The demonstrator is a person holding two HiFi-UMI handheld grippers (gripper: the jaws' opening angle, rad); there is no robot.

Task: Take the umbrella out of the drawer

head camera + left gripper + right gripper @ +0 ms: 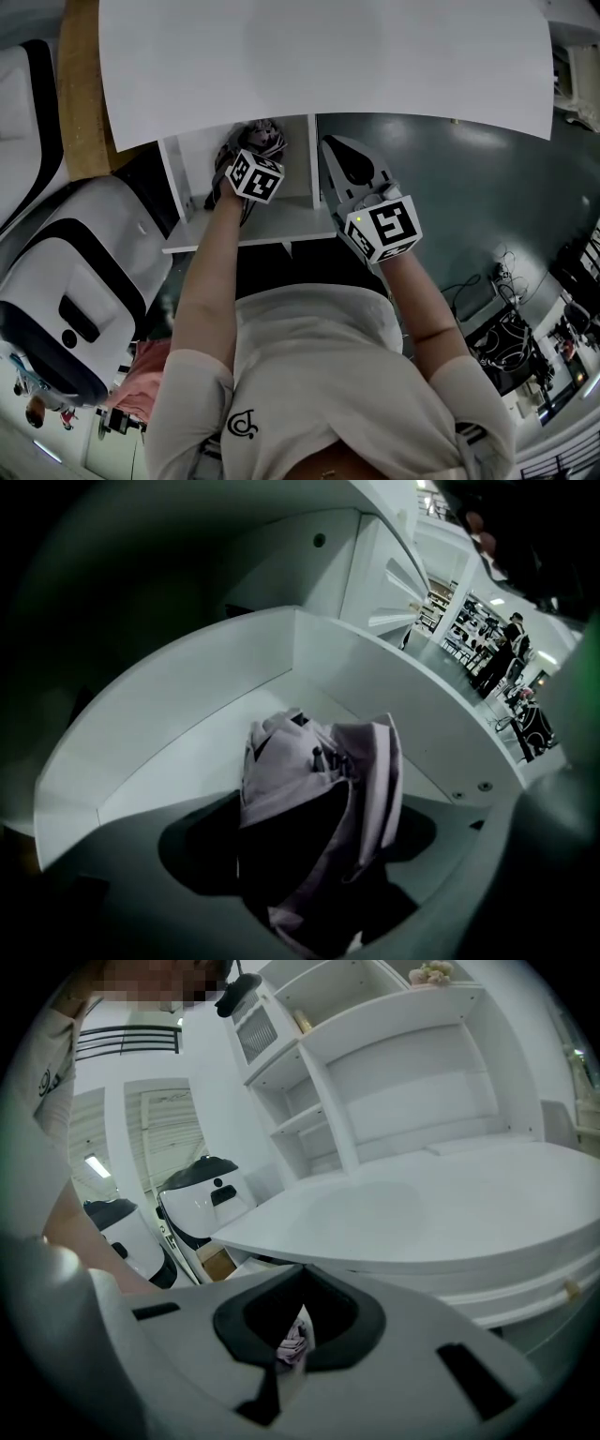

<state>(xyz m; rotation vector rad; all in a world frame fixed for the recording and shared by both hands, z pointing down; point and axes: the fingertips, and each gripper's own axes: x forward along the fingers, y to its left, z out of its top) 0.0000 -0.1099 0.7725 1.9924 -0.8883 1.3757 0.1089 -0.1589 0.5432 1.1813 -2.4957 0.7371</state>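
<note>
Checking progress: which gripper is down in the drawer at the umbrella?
The left gripper; its open jaws straddle the umbrella in the drawer, while the right gripper hangs outside.

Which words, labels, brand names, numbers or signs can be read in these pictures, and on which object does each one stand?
No readable word or number in any view.
Shirt emblem: a small dark curled mark, perhaps a letter C; no word legible.
Marker cubes: black-and-white square patterns, not text.
Distant background in the left gripper view: too small and blurred to read.
</note>
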